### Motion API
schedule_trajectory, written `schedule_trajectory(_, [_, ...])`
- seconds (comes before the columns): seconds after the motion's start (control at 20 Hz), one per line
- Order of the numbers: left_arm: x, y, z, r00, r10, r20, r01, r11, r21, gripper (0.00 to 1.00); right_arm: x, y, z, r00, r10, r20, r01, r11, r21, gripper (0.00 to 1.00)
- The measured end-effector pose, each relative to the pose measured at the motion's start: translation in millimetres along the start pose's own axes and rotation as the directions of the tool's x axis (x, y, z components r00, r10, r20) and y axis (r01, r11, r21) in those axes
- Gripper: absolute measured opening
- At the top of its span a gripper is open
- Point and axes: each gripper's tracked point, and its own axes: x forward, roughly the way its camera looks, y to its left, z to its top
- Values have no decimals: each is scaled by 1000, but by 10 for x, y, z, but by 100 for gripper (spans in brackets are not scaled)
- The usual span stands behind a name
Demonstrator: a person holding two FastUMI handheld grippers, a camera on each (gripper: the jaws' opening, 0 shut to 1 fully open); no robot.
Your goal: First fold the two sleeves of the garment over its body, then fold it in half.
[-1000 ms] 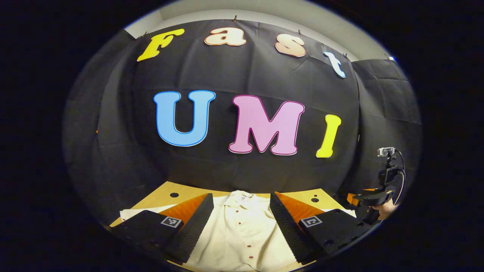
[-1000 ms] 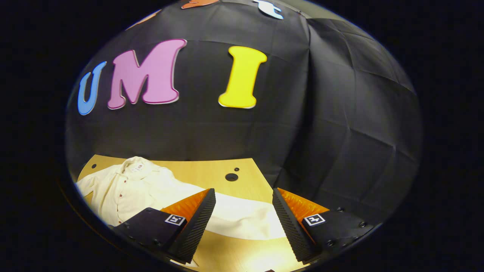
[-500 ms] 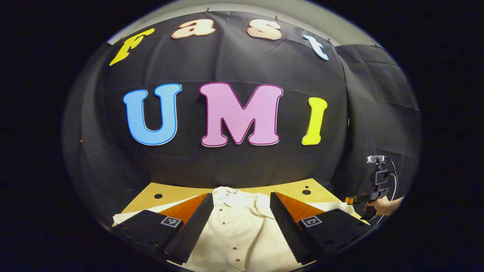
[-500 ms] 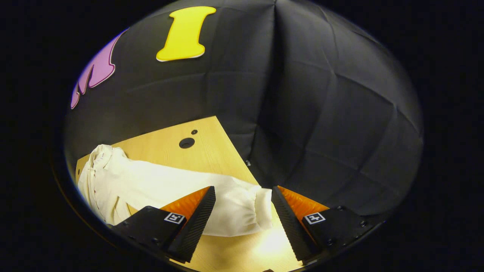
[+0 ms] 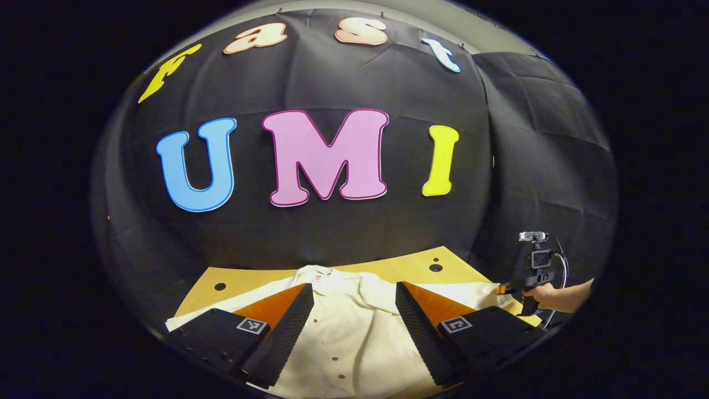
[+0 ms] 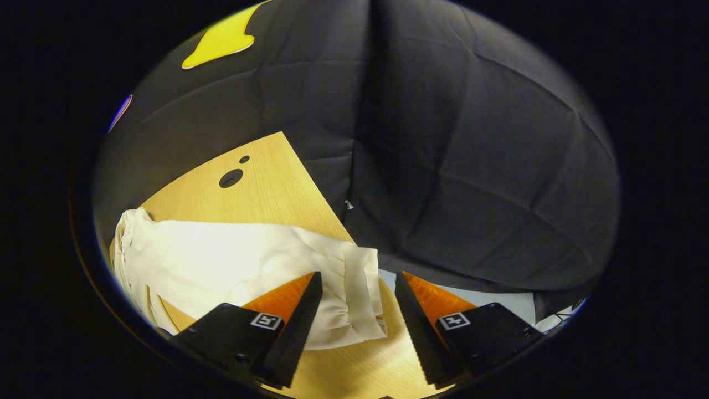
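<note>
Garment (image 5: pixel 354 327), buttoned front up, lies spread on the bench (image 6: pixel 260 166). Right gripper (image 6: pixel 354 327) — fingers parted, gripping nothing — has swung onto the right sleeve cuff (image 6: pixel 363 293), now between them. Left gripper (image 5: pixel 354 332), fingers apart, hovers over the body; farther right, the sleeve is still unfolded — first fold pending.
</note>
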Motion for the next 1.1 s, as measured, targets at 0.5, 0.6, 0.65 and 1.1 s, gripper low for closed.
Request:
schedule_trajectory(0.5, [-86,297,-37,1000,-4,6,4,999,-42,98,-271,324,194,999,33,24,-33,999,-18,9])
schedule_trajectory(0.6, [-137,433,-57,1000,12,13,-11,998,-56,98,-524,551,340,994,73,81,-67,995,-75,8])
schedule_trajectory(0.65, [-161,518,-69,1000,26,16,-25,998,-56,97,-636,716,409,990,98,100,-88,991,-105,8])
schedule_trajectory(1.1, [-457,1340,-316,990,143,16,-141,988,-69,97,-1507,2707,684,912,387,139,-315,874,-369,8])
